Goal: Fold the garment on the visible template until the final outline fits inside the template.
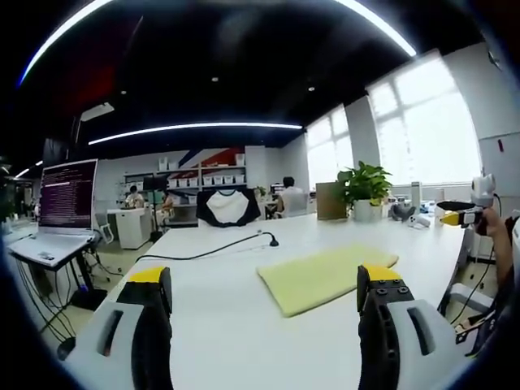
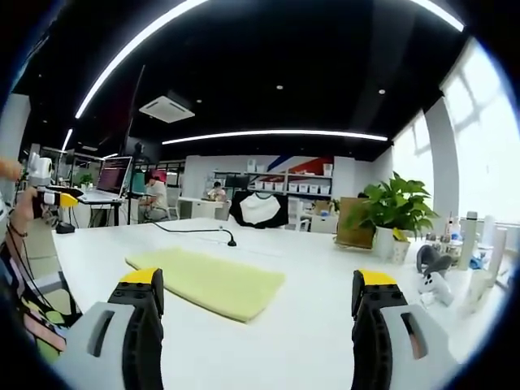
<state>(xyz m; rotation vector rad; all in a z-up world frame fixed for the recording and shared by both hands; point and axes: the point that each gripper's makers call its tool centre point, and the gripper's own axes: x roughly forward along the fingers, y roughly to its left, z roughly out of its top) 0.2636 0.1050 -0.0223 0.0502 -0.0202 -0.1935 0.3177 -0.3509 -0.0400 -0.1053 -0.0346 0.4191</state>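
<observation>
White table (image 1: 244,325) bears yellow template (image 1: 325,276) beyond open jaws.

laptop (image 1: 65,203) screen text too small; garment (image 1: 228,208) distant, indistinct

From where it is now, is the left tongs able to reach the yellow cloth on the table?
Probably yes. The left tongs are open and empty, and the yellow cloth lies flat on the white table just ahead, with only bare tabletop between them.

Open-plan office: long white table (image 1: 244,268), laptop (image 1: 61,207), storage shelves (image 2: 280,187) (people seated at desks)
</observation>
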